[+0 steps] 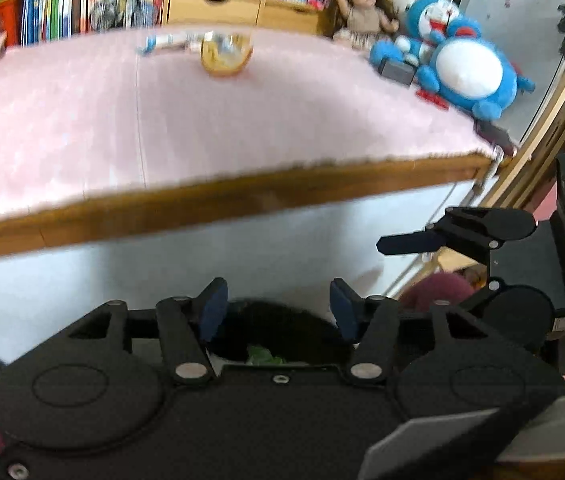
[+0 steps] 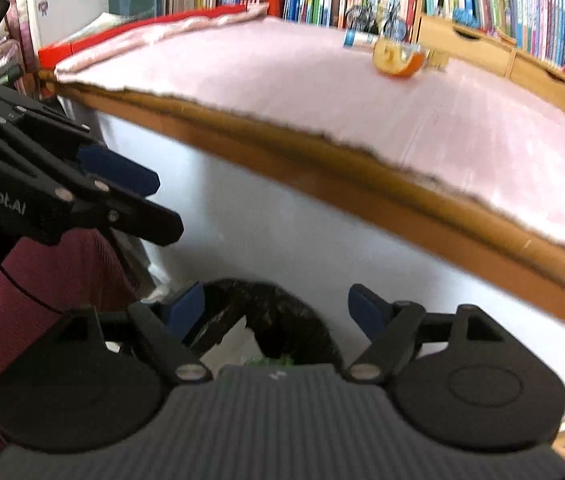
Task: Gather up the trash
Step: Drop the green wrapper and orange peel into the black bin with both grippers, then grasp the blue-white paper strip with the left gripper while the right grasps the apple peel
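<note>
Below table edge (image 1: pixel 218 196), both hand-held grippers (image 1: pixel 278 310) (image 2: pixel 276 312) tilt downward, released, empty.

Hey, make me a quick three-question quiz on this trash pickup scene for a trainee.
1. True or false: the left gripper is clamped on a piece of trash.
2. Which lies on the pink tabletop? A) an orange wrapper B) a metal fork C) a green mug
3. What dark thing sits below both grippers, in front of the white panel?

Key:
1. False; its jaws stand apart with nothing between them, as do those of the right gripper.
2. A, the orange wrapper.
3. A black trash bag with something green inside.
</note>
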### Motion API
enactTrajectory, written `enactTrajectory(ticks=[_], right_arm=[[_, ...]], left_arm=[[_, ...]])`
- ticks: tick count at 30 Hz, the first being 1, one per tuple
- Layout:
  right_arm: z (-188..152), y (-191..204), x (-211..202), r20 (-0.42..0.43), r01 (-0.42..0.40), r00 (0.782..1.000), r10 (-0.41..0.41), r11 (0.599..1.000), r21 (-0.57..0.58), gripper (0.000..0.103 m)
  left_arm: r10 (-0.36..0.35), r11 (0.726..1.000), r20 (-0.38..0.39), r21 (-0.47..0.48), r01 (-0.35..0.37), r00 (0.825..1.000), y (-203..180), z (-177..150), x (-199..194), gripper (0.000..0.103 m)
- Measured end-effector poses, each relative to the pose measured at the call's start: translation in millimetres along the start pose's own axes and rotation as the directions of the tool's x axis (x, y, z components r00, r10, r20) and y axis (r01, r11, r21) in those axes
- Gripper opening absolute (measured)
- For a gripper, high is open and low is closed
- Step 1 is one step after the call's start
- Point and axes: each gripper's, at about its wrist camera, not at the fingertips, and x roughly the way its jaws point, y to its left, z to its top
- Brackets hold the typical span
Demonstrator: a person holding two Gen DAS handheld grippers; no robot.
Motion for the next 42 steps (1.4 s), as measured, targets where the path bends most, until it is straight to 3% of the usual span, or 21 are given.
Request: enactTrajectory(ticks=[10, 14, 17, 21, 23, 25, 31, 36, 42], right_arm=[[29, -29, -30, 0.166, 0.067, 0.983, -0.08, 0.995, 0.079, 0.087], [46, -43, -31, 0.208, 0.127, 0.967, -0.147, 0.986, 0.105, 0.086], [63, -59, -23, 0.224, 0.126, 0.962, -0.156, 0.982, 0.14, 0.086], [87, -84, -5, 0.227, 0.098, 0.963, -0.149, 0.97, 0.222, 0.083], [96, -94, 6, 0.224, 0.088, 0.963, -0.15, 0.96, 0.264, 0.081], [106, -107, 21, 0.22, 0.082, 0.963, -0.154, 0.95, 0.302, 0.08], [131, -139, 64, 0.189, 0.064, 0.97, -0.151, 0.914, 0.401, 0.077], [148, -155, 96, 0.161, 0.053, 0.977, -0.138, 0.895, 0.442, 0.074], [164, -161, 127, 0.139, 0.062, 0.981, -0.136, 0.896, 0.441, 0.074]], left_arm=[[0.049, 0.998, 0.175, 0.023, -0.054, 0.983, 5, 57, -25, 0.071], [0.09, 0.996, 0.233, -0.033, -0.085, 0.968, 23, 88, -22, 0.077], [0.123, 0.991, 0.248, -0.083, -0.106, 0.961, 40, 115, -11, 0.078], [0.127, 0.975, 0.221, -0.207, -0.081, 0.967, 72, 154, 17, 0.079], [0.087, 0.949, 0.191, -0.314, -0.023, 0.978, 95, 174, 37, 0.079], [0.062, 0.906, 0.169, -0.422, 0.016, 0.984, 117, 192, 58, 0.079], [0.083, 0.77, 0.18, -0.636, 0.051, 0.98, 163, 228, 120, 0.079], [0.088, 0.65, 0.148, -0.758, 0.056, 0.985, 183, 248, 167, 0.078], [0.112, 0.576, 0.152, -0.815, 0.06, 0.982, 195, 262, 204, 0.078]])
